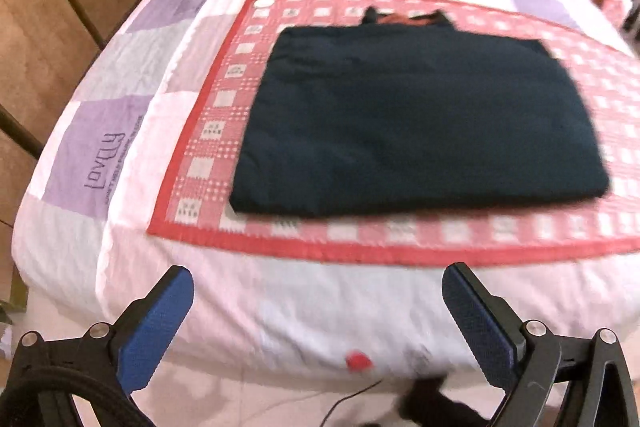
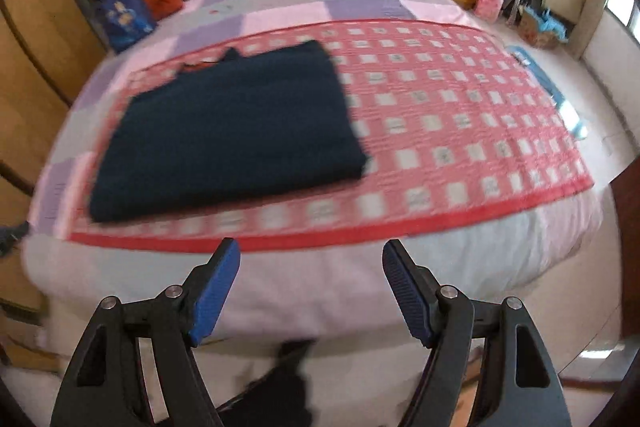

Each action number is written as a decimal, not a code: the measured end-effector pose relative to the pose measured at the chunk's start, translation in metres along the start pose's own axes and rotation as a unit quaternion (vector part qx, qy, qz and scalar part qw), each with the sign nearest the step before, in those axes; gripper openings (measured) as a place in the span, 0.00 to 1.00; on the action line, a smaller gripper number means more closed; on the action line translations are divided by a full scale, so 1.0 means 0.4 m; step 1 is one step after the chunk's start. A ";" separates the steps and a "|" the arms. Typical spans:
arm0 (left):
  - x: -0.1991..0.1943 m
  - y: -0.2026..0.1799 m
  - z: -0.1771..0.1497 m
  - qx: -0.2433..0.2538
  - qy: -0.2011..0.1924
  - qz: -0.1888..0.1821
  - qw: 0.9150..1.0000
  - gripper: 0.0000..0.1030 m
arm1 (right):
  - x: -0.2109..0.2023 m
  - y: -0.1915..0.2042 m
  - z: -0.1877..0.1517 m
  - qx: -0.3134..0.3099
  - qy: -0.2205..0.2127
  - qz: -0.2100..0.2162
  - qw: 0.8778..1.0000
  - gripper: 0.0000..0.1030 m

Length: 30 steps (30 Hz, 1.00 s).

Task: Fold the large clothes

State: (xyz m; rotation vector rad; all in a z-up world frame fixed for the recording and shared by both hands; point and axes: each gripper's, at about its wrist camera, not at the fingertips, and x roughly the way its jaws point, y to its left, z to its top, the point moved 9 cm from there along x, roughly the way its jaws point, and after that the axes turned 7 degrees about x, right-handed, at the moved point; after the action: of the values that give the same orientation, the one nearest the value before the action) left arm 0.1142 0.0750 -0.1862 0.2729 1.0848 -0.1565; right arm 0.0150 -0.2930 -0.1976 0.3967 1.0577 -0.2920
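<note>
Both the left gripper (image 1: 318, 281) and right gripper (image 2: 311, 255) hang wide and empty off the bed's (image 1: 280, 307) edge; the garment (image 1: 416, 123) lies folded on the mat (image 1: 200, 155) (collar peeking out); a careless regrasp could undo its layers.

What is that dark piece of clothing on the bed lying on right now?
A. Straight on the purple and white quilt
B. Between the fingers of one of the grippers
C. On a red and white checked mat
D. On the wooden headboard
C: the dark garment lies folded flat on the red checked mat, which is spread over the quilt; the left gripper and the right gripper are both open and hold nothing.
</note>
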 end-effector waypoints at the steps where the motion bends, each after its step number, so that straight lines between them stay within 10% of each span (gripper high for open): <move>1: -0.041 -0.009 -0.009 -0.001 -0.002 -0.009 1.000 0.99 | -0.031 0.040 -0.017 0.001 0.004 0.005 1.000 0.75; 10: -0.269 -0.122 -0.020 0.031 -0.043 -0.051 0.997 0.99 | -0.249 0.296 -0.120 -0.027 0.003 0.027 0.999 0.75; 30: -0.338 -0.195 -0.030 0.051 -0.039 -0.058 0.996 1.00 | -0.326 0.306 -0.176 -0.037 0.020 0.023 0.999 0.75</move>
State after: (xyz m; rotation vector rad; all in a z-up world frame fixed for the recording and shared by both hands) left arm 0.0217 0.0031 -0.0825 0.2924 1.0171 -0.3238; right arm -0.0492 -0.1465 -0.0911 0.3616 1.0945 -0.2041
